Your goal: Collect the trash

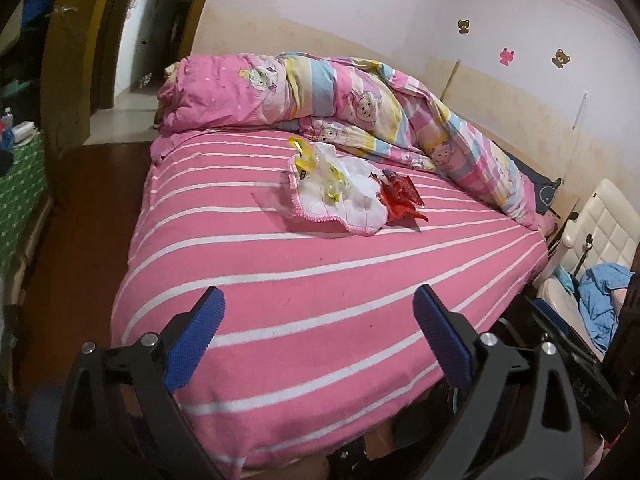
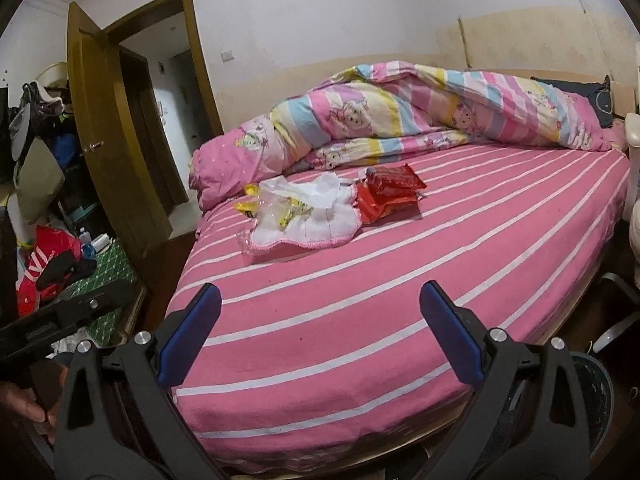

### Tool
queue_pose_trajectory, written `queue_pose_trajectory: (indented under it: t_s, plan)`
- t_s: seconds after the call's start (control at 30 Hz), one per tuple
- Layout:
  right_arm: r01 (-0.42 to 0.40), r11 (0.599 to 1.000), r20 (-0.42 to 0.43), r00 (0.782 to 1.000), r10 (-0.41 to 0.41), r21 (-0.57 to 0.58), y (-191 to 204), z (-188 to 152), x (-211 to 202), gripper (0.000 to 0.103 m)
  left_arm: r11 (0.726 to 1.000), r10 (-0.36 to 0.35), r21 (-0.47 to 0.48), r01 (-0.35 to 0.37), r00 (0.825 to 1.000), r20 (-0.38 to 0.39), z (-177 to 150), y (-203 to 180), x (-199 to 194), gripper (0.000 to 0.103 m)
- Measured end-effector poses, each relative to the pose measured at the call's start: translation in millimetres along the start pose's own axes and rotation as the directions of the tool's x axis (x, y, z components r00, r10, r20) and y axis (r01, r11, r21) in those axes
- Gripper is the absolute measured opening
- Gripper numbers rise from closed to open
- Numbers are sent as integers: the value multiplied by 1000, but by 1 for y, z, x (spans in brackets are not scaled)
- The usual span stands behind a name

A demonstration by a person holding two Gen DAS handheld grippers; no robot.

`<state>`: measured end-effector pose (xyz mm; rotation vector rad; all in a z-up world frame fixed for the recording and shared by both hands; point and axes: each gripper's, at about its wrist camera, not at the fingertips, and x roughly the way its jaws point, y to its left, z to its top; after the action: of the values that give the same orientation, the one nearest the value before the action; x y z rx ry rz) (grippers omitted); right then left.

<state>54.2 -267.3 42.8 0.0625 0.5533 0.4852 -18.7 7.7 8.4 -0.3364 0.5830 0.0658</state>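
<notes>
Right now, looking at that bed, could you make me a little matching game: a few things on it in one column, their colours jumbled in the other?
Things:
1. wrapper
2. cloth
3. bed sheet
4. pillow

Colours:
A. pink with white stripes
B. dark blue
C. red
D. white with a pink edge

Pairs: 1-C, 2-D, 3-A, 4-B

Rumpled cartoon quilt (image 2: pixel 400 116) on pink striped bed (image 2: pixel 360 320), open wooden door (image 2: pixel 104 128) beside.
</notes>
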Motion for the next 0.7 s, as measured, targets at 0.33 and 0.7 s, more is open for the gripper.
queue_pose_trajectory:
  t_s: [0.33, 0.7]
  plan:
    - [-84, 995, 0, 996, 85, -57, 0, 40, 72, 98, 998, -38, 48, 38, 999, 2, 42, 13, 80, 92]
    - [-158, 985, -37, 987, 156, -69, -21, 114, 190, 98, 998, -53, 20, 55, 993, -101, 84, 32, 172, 92]
